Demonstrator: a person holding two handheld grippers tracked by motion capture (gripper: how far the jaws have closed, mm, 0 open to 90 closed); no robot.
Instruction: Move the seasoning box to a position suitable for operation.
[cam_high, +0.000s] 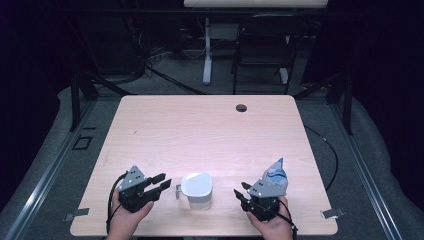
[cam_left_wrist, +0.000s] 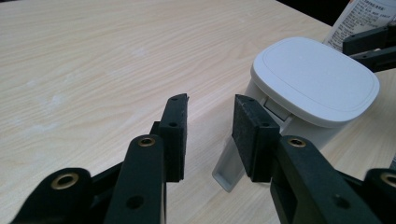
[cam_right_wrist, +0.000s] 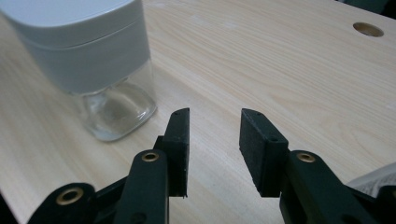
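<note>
White packet (cam_left_wrist: 362, 16), tiny print unreadable

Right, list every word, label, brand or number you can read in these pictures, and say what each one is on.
Packet beside the white-lidded jar, seen in the left gripper view: small lines of black print on white, too small and blurred to read.
Same packet in the high view: a blue and white label, no letters legible.
Jar, table and each hand-held gripper: no text visible.

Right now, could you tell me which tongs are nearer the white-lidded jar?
Left. The left tongs sit open just beside the jar, at its handle; the right tongs are open farther off on its other side.
</note>
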